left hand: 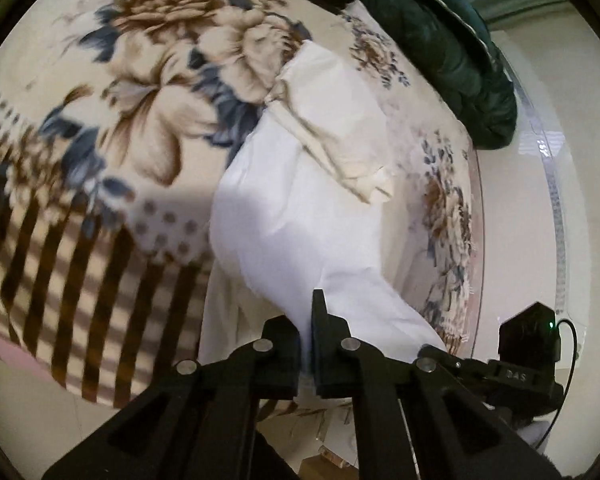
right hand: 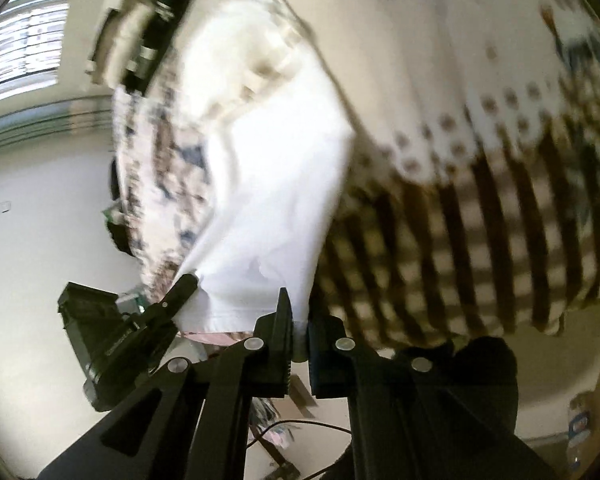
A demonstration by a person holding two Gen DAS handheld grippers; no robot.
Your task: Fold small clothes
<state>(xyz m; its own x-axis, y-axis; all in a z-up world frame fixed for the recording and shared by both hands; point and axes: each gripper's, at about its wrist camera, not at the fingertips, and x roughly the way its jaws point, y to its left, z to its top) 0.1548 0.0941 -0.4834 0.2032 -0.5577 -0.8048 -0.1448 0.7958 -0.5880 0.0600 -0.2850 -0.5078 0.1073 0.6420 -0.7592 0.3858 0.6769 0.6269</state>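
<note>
A white garment (left hand: 296,208) lies stretched over a flowered blanket (left hand: 140,92) on a bed. A cream folded piece (left hand: 332,140) lies on top of it. My left gripper (left hand: 306,332) is shut on one near corner of the white garment. In the right wrist view my right gripper (right hand: 299,320) is shut on the other near corner of the white garment (right hand: 272,184). The left gripper (right hand: 180,292) also shows there, holding the hem at the left. The right gripper's body (left hand: 528,344) shows in the left wrist view at lower right. The right wrist view is blurred.
A dark green jacket (left hand: 448,40) lies at the far right edge of the bed. The blanket has a brown striped border (left hand: 80,280) near me. Light floor (left hand: 520,208) lies beside the bed. A window (right hand: 24,44) is at the upper left of the right wrist view.
</note>
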